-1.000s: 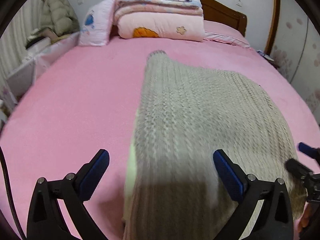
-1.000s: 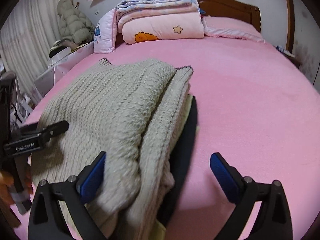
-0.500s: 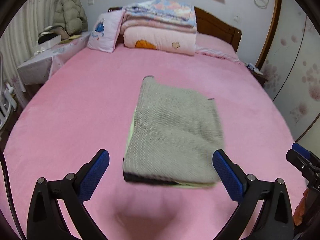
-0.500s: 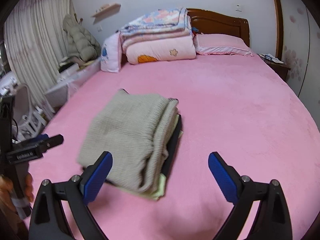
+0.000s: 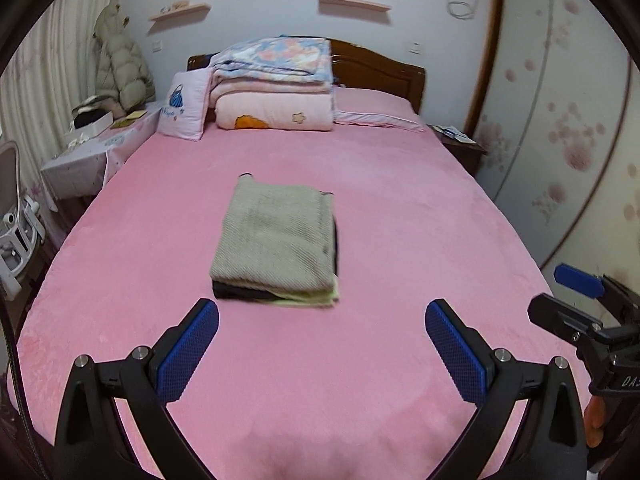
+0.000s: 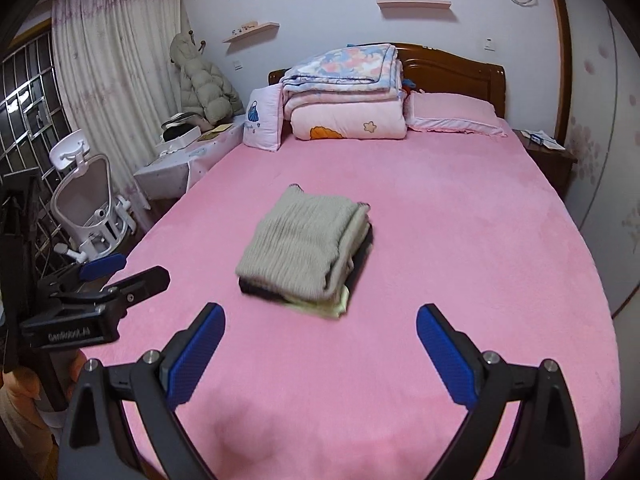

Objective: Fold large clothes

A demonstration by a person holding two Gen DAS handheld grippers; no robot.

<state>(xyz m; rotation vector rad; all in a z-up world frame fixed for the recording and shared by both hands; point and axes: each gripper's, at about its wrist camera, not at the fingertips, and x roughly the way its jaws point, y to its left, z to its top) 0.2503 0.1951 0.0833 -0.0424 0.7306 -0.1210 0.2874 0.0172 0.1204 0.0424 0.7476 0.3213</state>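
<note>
sweater point(image 5: 276, 236) folded, long axis toward headboard point(image 5: 380, 68); left tool point(image 5: 322, 340), right tool point(image 6: 320, 338) both wide, empty

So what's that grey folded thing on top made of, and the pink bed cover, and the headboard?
The grey sweater looks like chunky knitted wool or acrylic: ribbed rows show across its matte, soft top. The pink bed cover seems a short-pile fleece or plush, with a velvety, faintly mottled surface. The headboard appears to be dark varnished wood, reddish-brown with a slight shine.
</note>
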